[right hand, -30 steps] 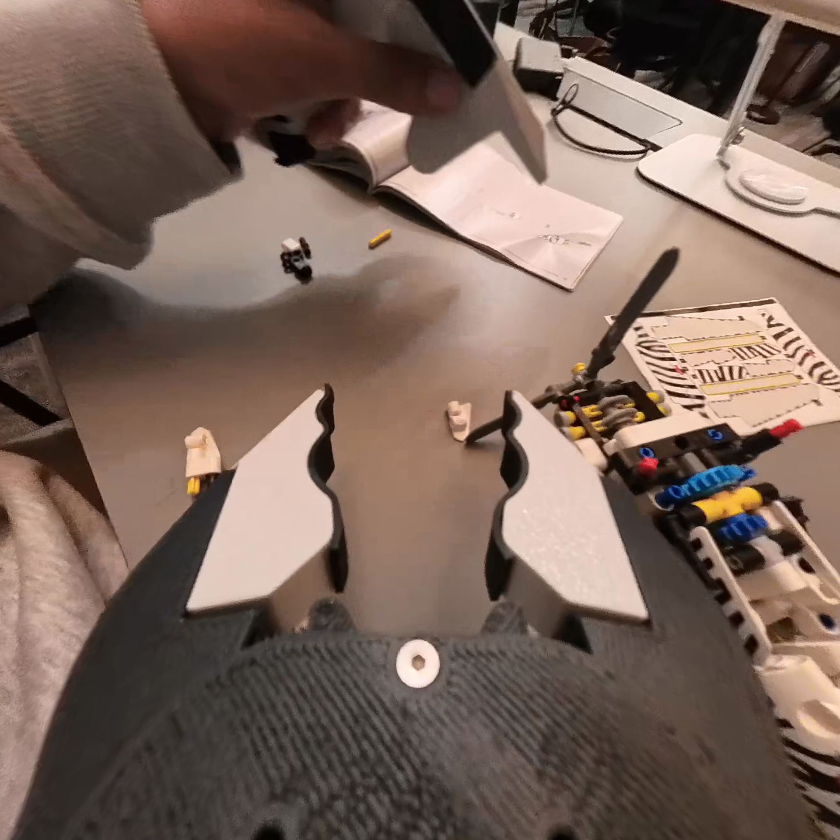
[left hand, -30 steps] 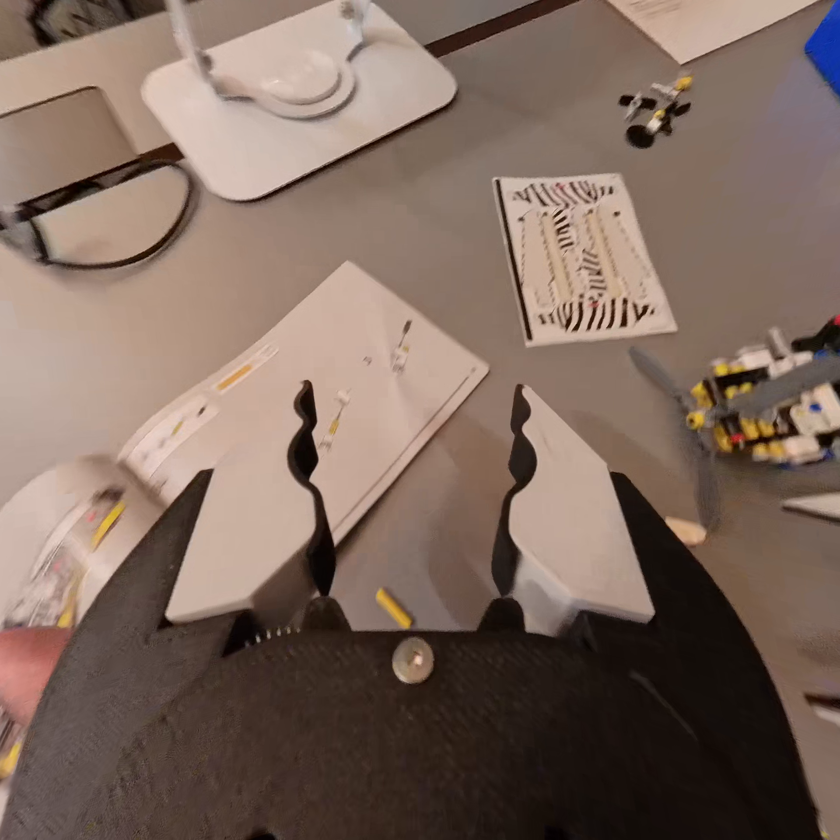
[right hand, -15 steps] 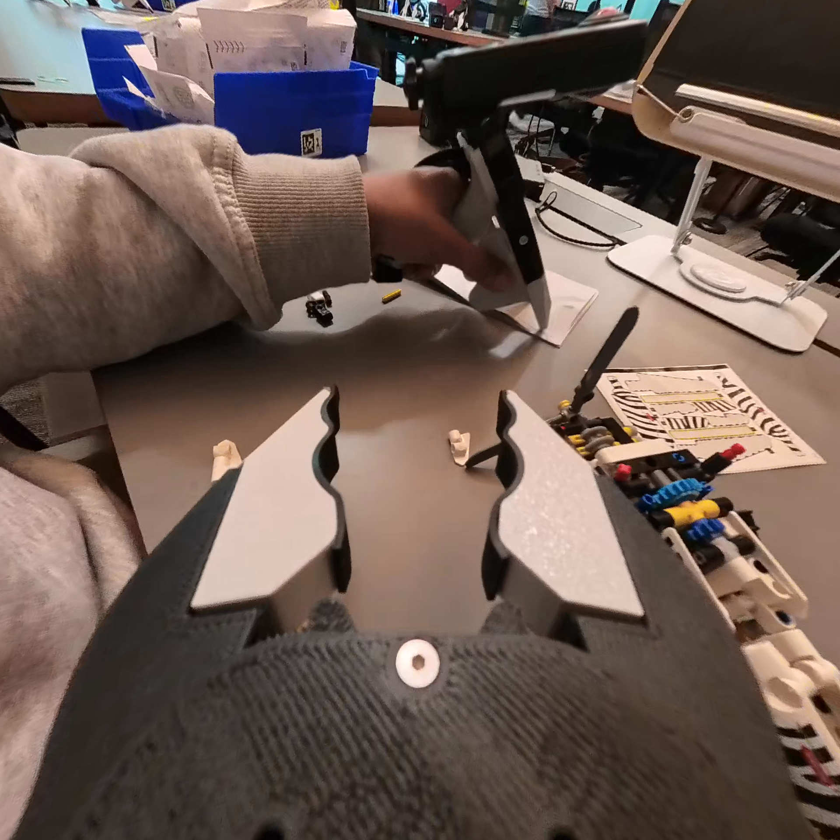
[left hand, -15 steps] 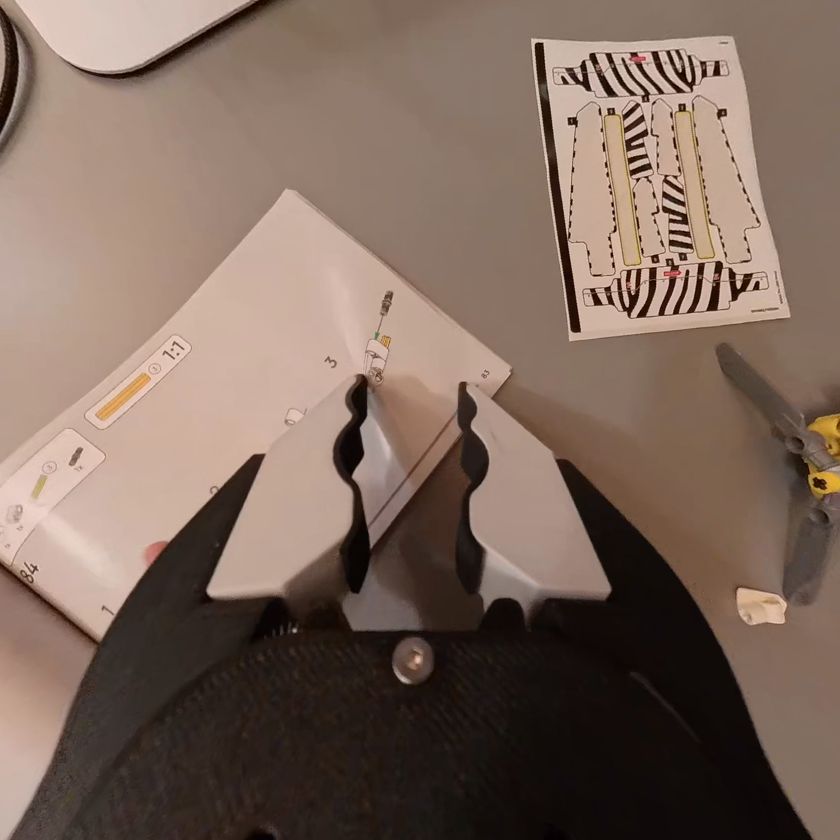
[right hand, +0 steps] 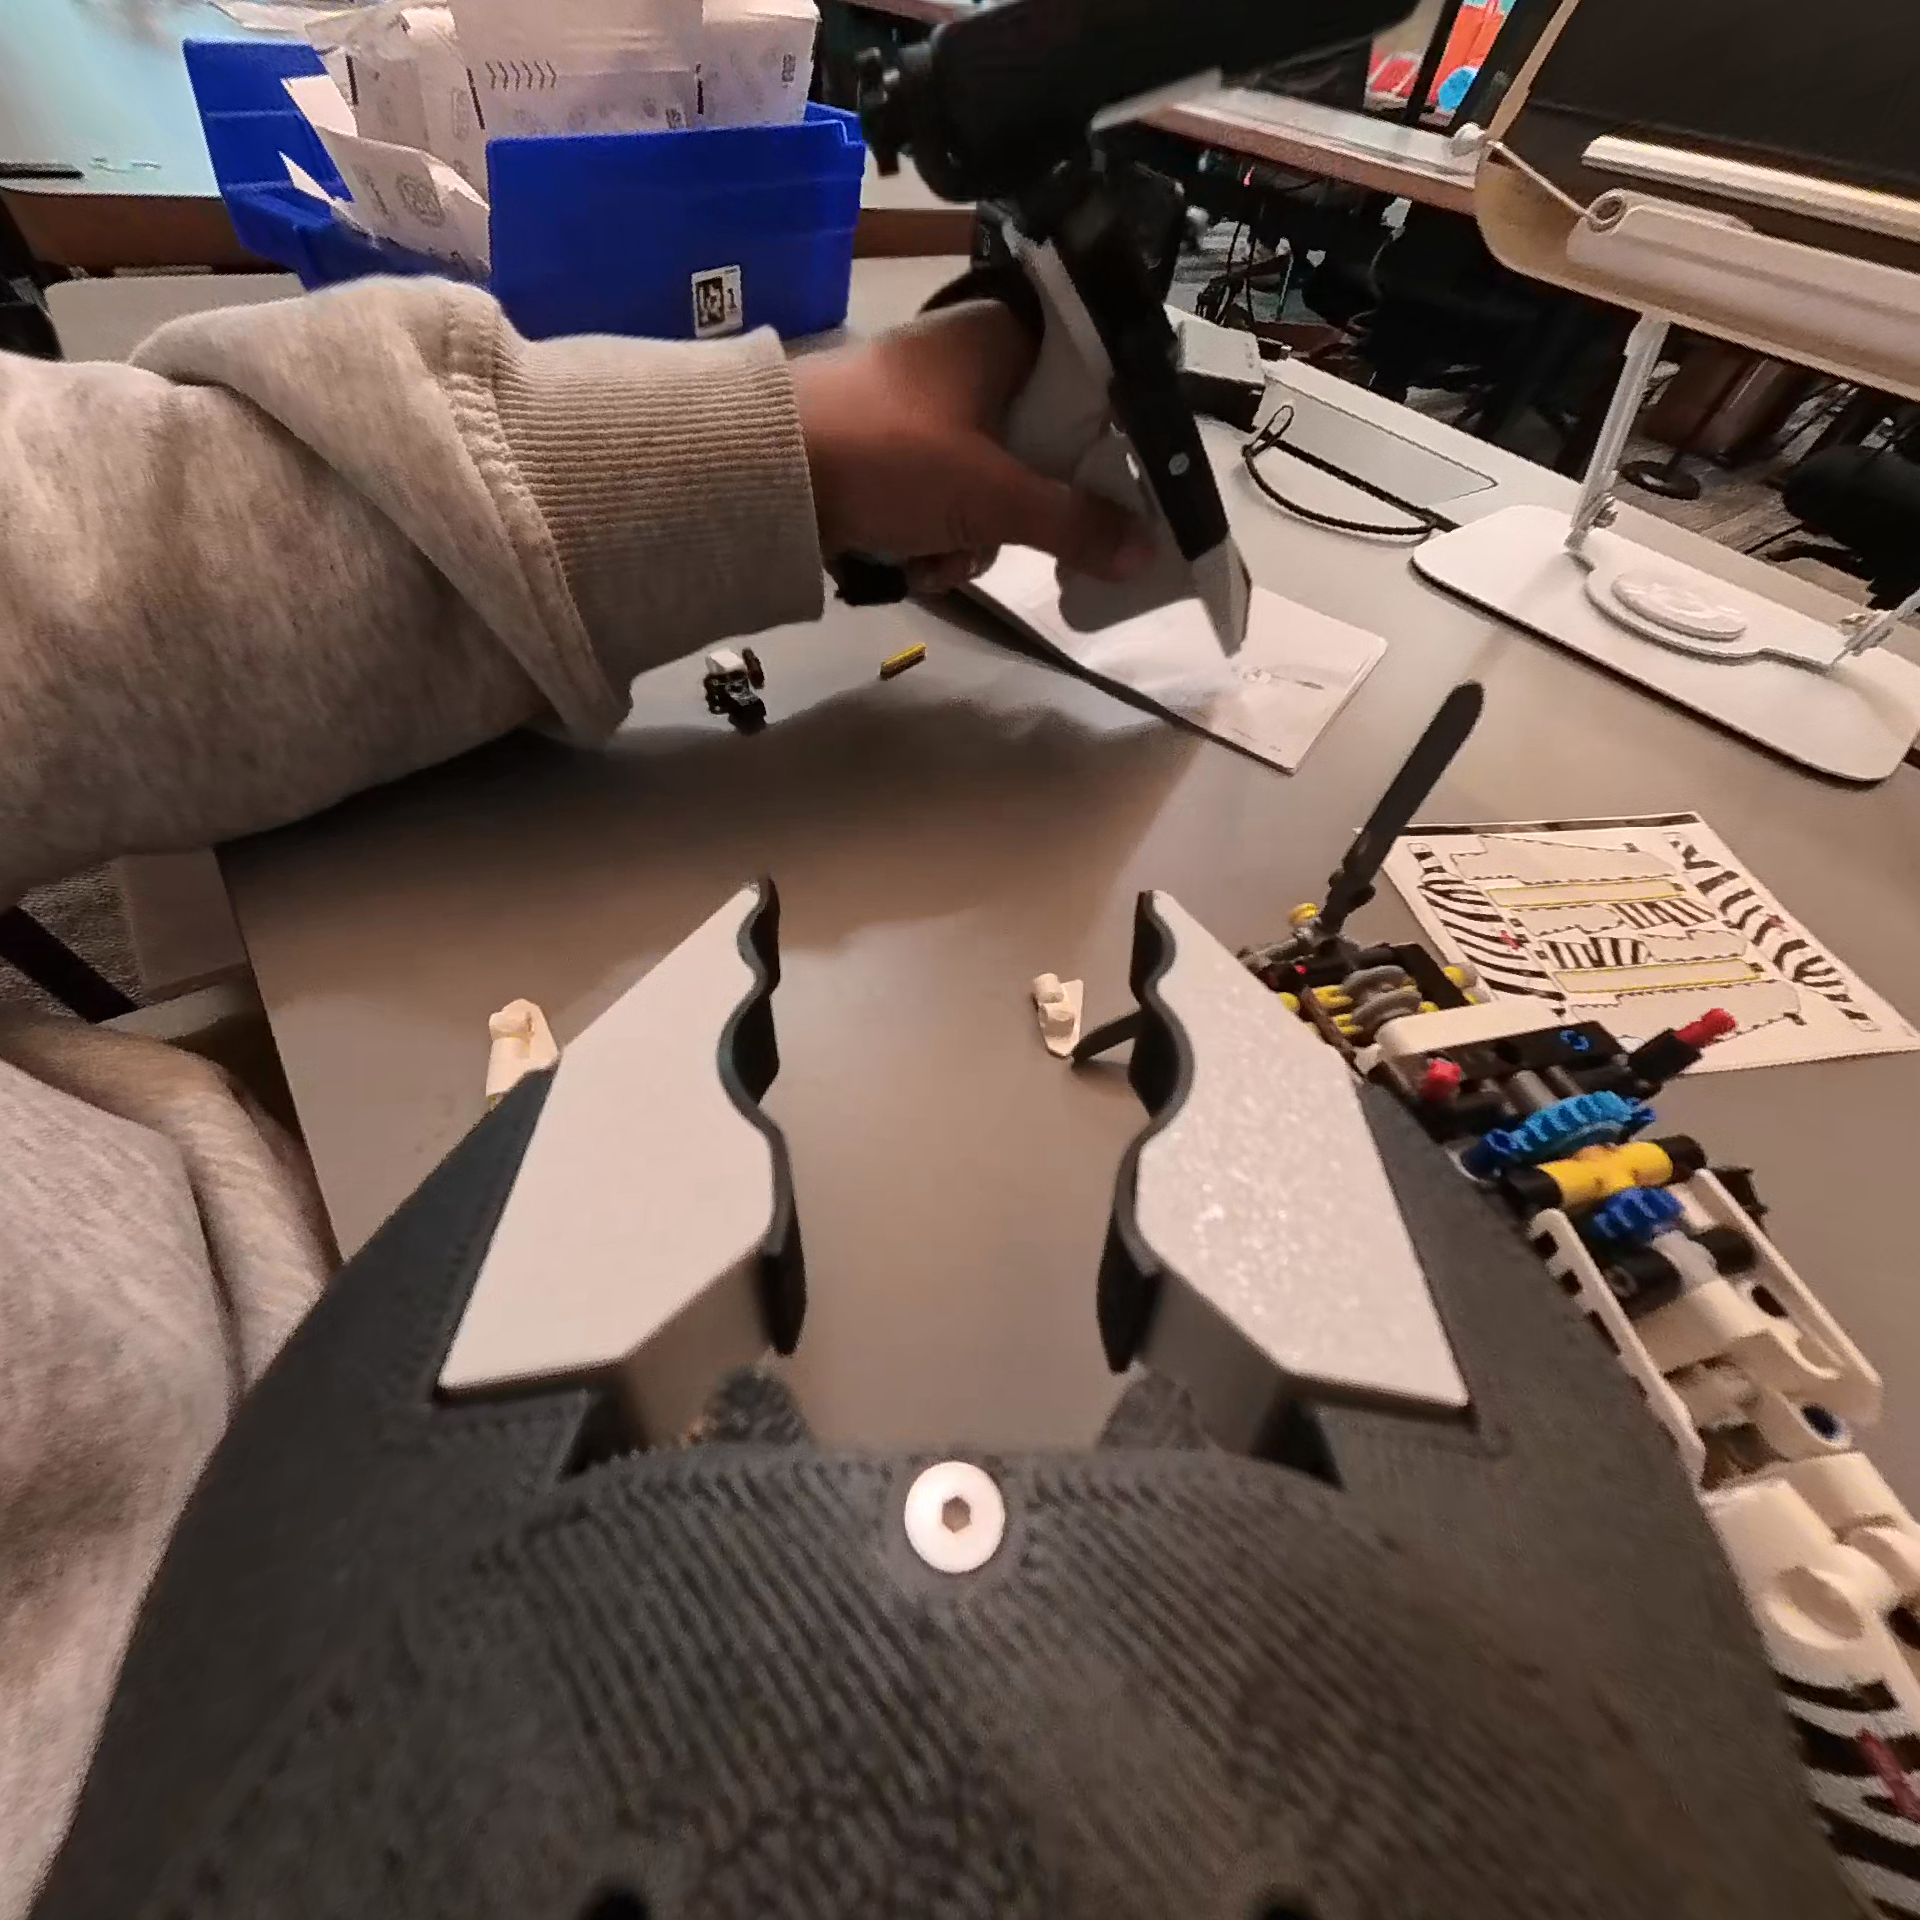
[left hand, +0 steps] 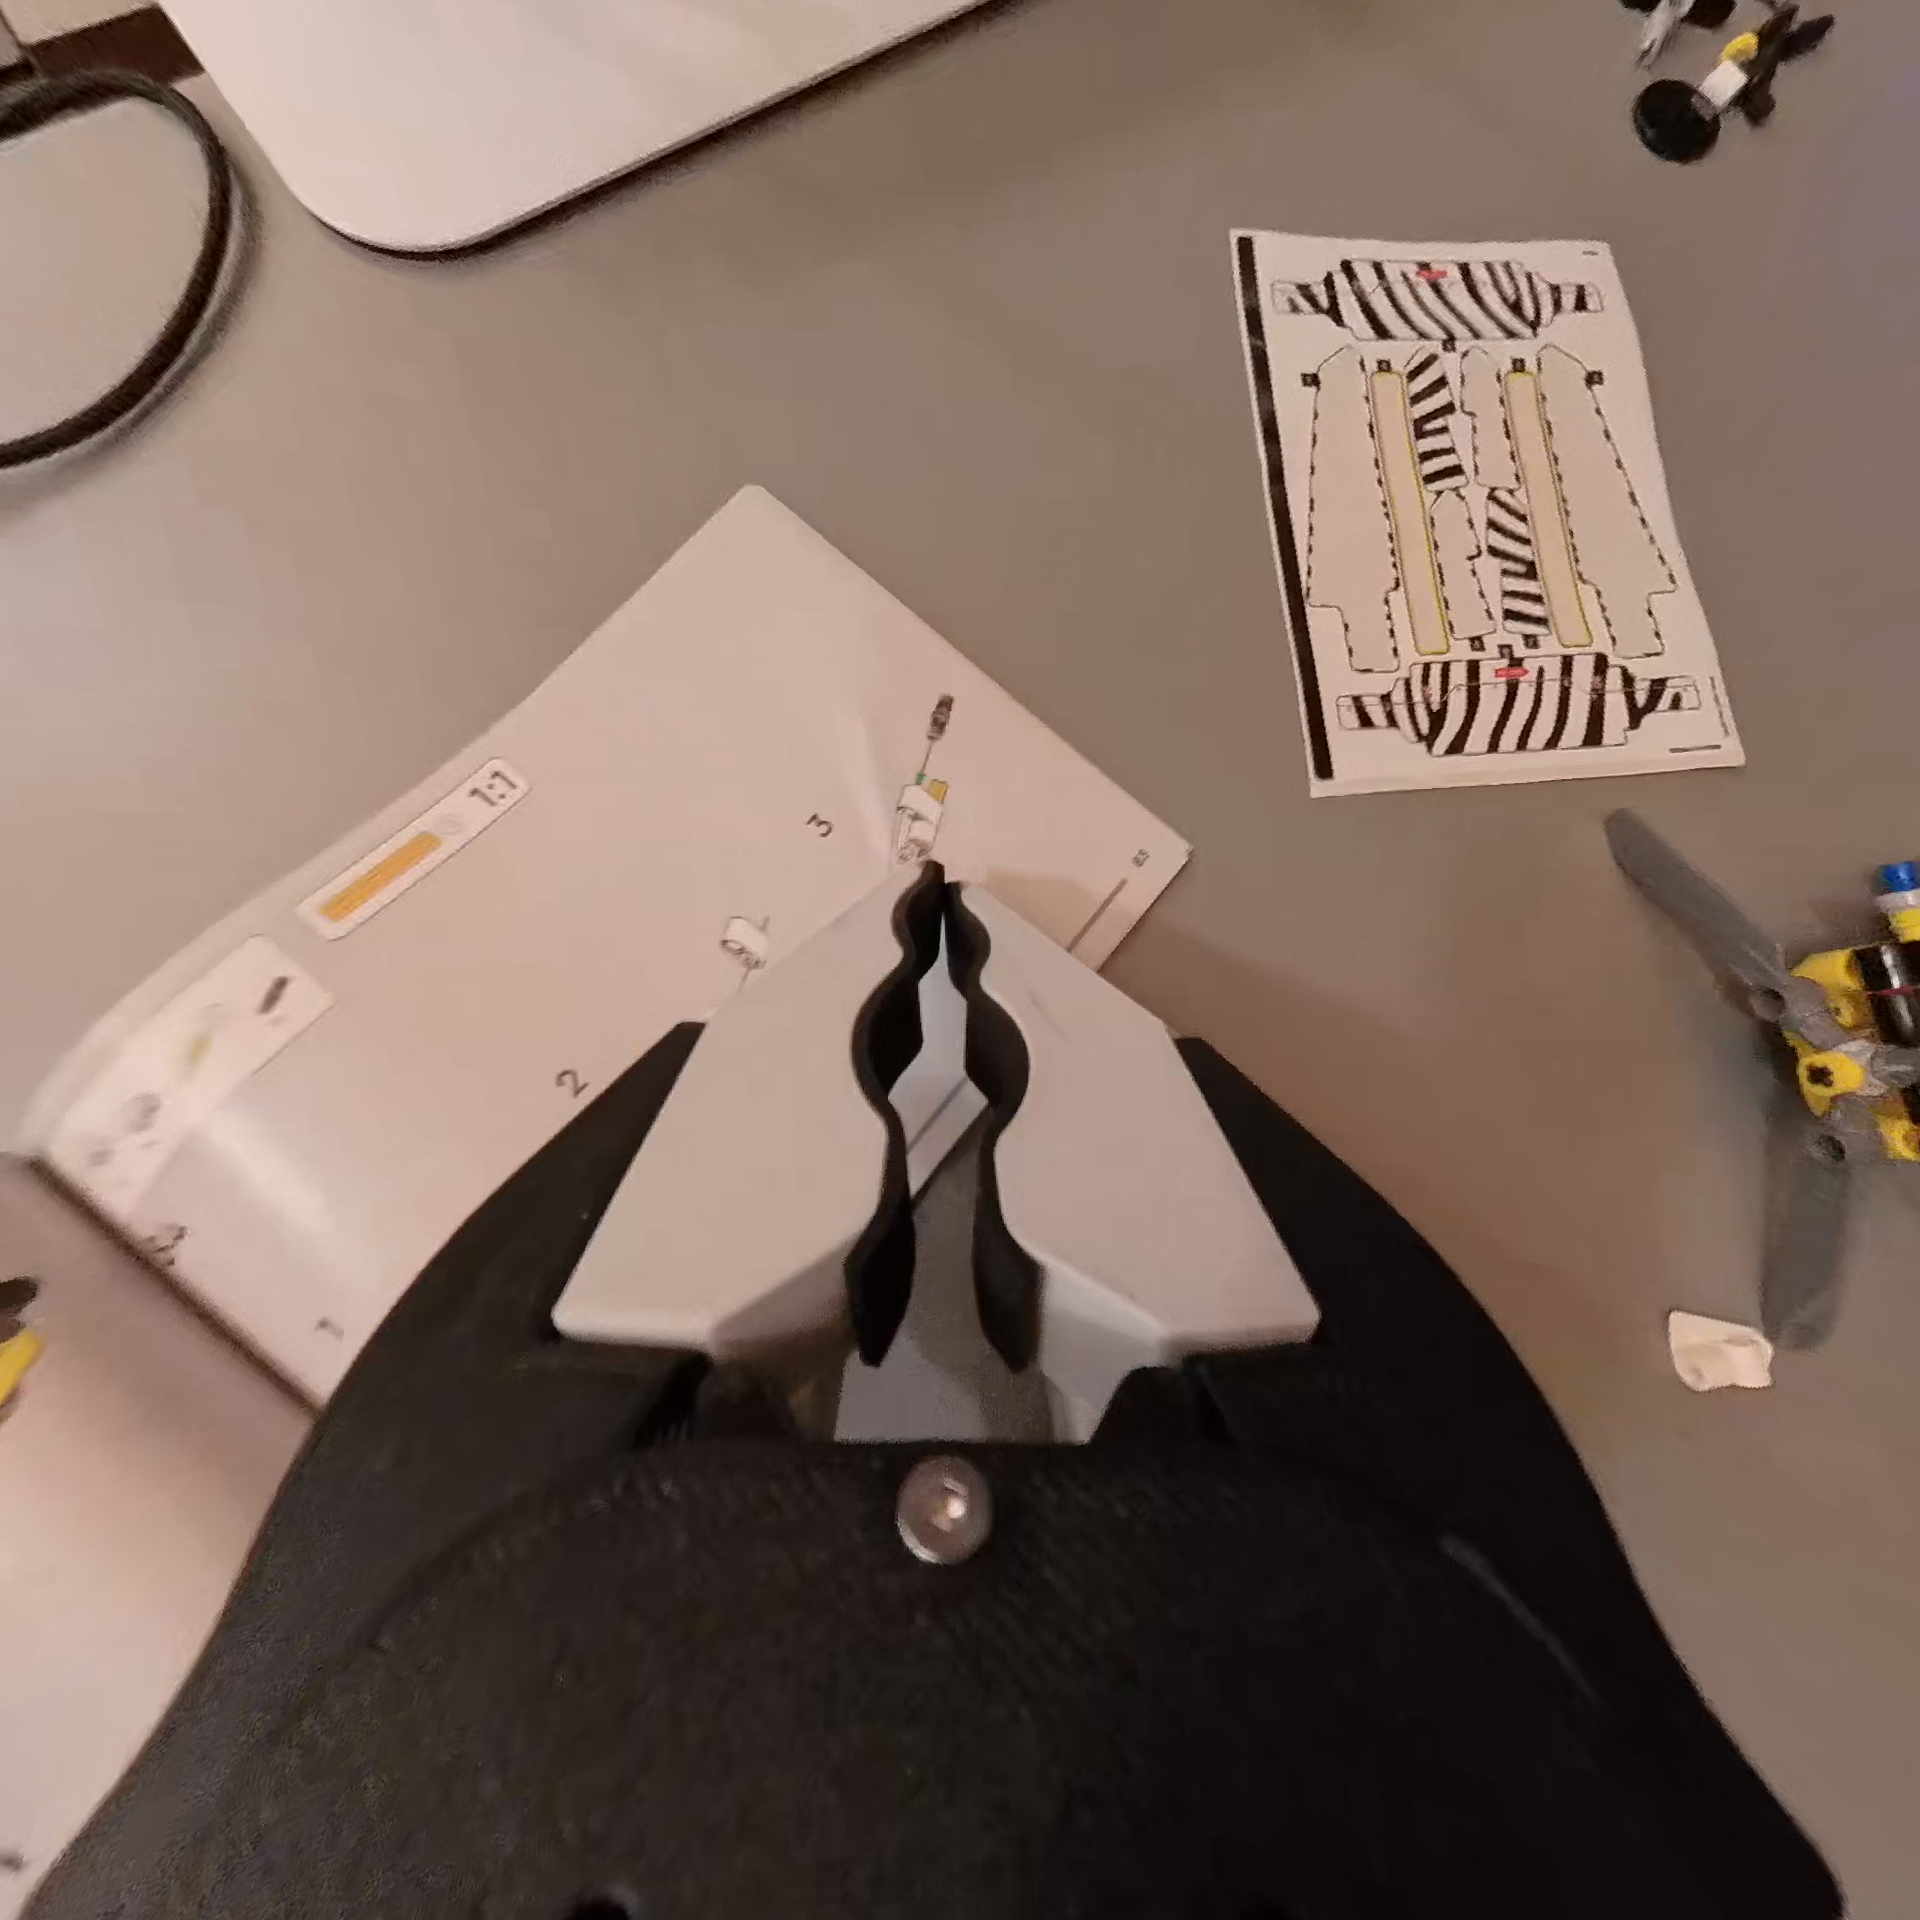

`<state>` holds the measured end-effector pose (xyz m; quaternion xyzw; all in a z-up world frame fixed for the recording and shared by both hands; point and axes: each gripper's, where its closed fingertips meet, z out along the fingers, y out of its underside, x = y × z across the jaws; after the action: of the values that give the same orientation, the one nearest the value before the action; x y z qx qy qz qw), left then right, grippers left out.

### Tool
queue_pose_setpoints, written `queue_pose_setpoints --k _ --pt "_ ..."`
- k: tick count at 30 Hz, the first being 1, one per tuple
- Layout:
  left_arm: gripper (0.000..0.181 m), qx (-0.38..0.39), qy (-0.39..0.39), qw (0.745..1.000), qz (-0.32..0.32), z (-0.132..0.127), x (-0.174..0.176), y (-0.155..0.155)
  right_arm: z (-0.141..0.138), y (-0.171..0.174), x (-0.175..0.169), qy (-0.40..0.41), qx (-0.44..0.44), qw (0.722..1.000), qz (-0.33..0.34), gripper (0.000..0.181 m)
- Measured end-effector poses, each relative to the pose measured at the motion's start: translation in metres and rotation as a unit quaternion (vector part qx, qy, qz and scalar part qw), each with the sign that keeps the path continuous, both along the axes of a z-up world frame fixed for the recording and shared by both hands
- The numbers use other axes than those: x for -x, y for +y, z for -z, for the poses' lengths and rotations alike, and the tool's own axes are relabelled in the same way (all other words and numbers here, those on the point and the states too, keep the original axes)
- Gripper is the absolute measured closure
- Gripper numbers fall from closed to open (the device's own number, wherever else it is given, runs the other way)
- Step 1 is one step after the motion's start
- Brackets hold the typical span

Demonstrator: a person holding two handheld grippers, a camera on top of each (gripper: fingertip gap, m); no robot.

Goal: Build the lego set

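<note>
Since a second ago the left gripper [left hand: 943, 894] has gone from wide apart over the worktop [left hand: 935, 364] to jaws clenched, tips meeting over the right-hand page of the instruction booklet [left hand: 644, 831]; whether they pinch the page edge or merely touch it cannot be told, though the far corner looks slightly lifted. Seen from the right wrist view, that gripper [right hand: 1231, 613] has swung down from high above to the booklet [right hand: 1288, 696], held by a hand [right hand: 935, 468] in a grey sleeve. My reading is that a page is being turned or flattened to check the next step, so building itself is paused. By contrast the right gripper [right hand: 956, 925] has hardly shifted: jaws released, nothing between them, hanging over bare worktop. Just right of its jaws lies the partly built lego model [right hand: 1538, 1132], its grey blade [right hand: 1403, 790] pointing up and away; ahead between the tips sits a small white piece [right hand: 1058, 1013], another white piece [right hand: 516, 1044] just left of the left jaw. Beyond the model lies the striped sticker sheet [right hand: 1621, 935].
</note>
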<state>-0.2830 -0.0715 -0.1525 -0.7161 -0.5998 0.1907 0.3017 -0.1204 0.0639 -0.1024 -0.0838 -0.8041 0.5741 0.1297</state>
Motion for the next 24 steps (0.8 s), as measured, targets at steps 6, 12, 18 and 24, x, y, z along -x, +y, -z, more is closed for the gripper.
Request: queue_pose_setpoints --k 6,12,18,24 --pt "0.087 0.019 -0.02 0.999 -0.024 0.01 0.0 -0.011 0.0 0.0 -0.001 0.003 -0.001 1.0 -0.002 0.115" --pt "0.102 0.045 -0.038 0.998 -0.035 0.02 0.001 -0.012 0.001 -0.001 -0.002 0.007 -0.006 1.0 -0.005 0.116" --pt "0.153 0.024 -0.037 0.999 -0.019 0.017 0.001 -0.004 0.001 -0.001 -0.004 0.013 -0.005 1.0 -0.007 0.117" --pt "0.181 0.021 -0.011 1.0 -0.017 0.006 0.0 -0.012 0.001 -0.002 -0.005 0.021 -0.007 1.0 -0.008 0.118"
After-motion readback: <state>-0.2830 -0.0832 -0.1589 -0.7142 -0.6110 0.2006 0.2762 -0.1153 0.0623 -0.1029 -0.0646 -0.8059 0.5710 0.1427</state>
